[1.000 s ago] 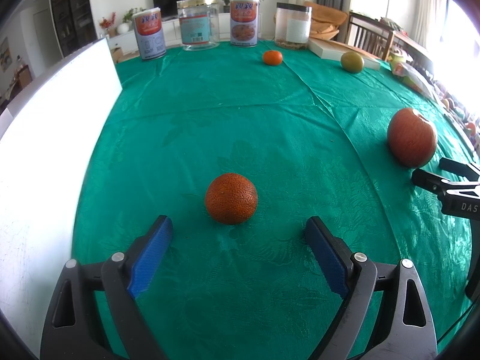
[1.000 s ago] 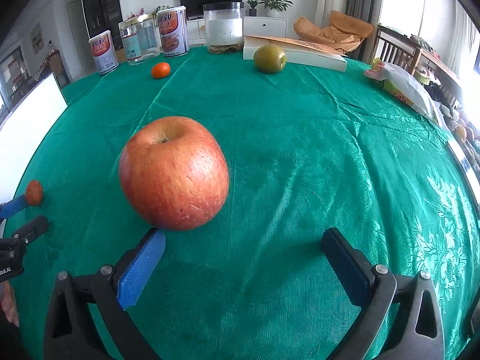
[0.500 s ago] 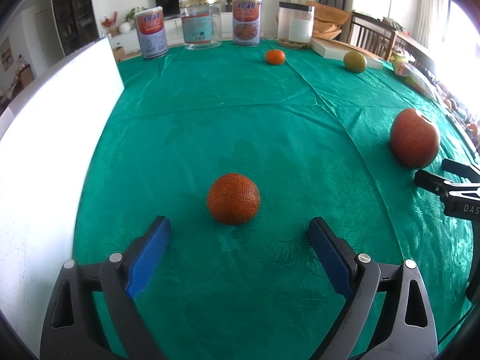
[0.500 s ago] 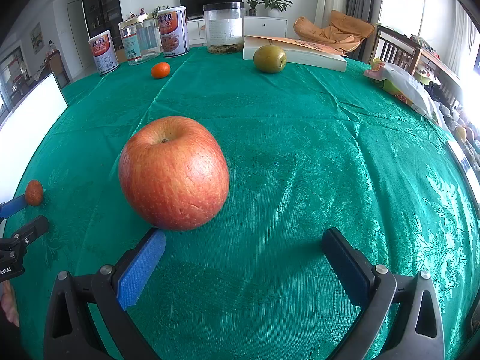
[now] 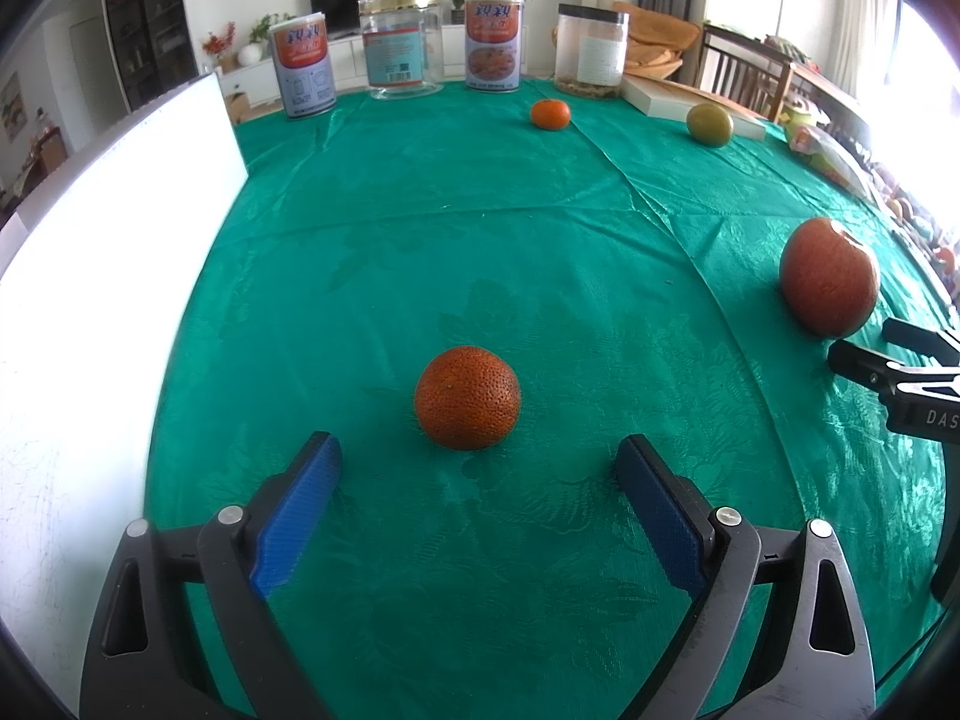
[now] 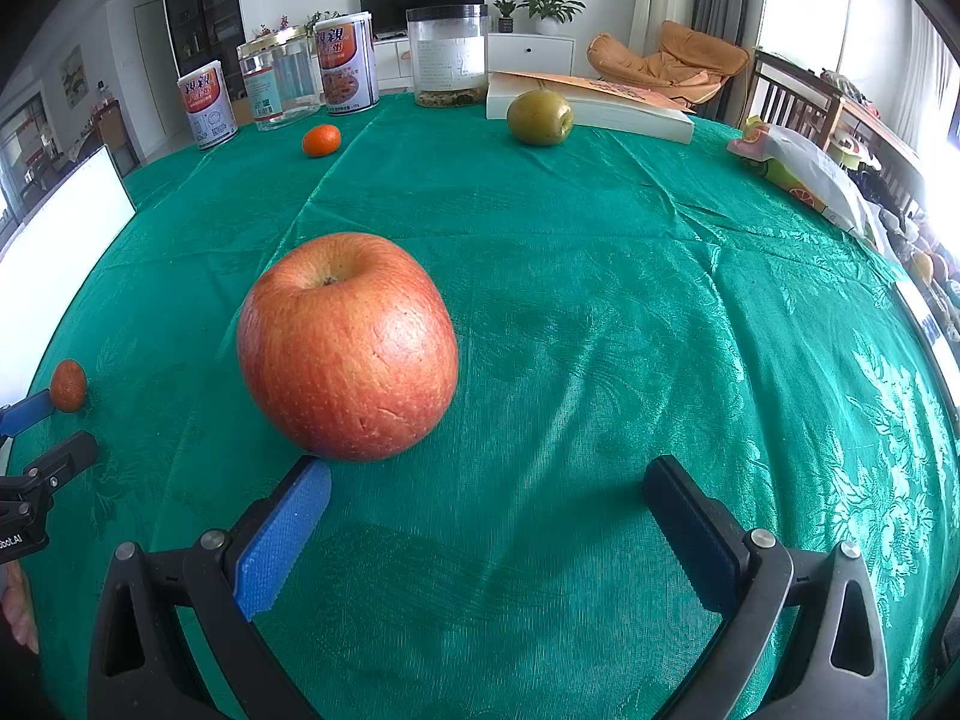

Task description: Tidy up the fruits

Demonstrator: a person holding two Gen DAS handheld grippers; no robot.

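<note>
A dark orange mandarin [image 5: 467, 398] lies on the green tablecloth [image 5: 480, 252] just ahead of my open, empty left gripper [image 5: 478, 456], centred between the fingers. A big red apple [image 6: 347, 345] sits just ahead of my open, empty right gripper [image 6: 487, 477], near its left blue fingertip [image 6: 312, 480]. The apple also shows in the left wrist view [image 5: 829, 285] at the right. A small orange mandarin [image 6: 321, 140] and a green fruit [image 6: 539, 117] lie farther back. The left gripper's fingers [image 6: 36, 411] show at the left edge of the right wrist view.
Cans [image 5: 301, 65] and jars [image 5: 401, 48] stand along the far edge, with a white book [image 6: 591, 106] behind the green fruit. A white board [image 5: 90, 276] stands along the left side. A plastic bag [image 6: 804, 174] lies at the right edge.
The left wrist view has shifted slightly, the mandarin drifting a little right and up. The right gripper and apple have not moved.
</note>
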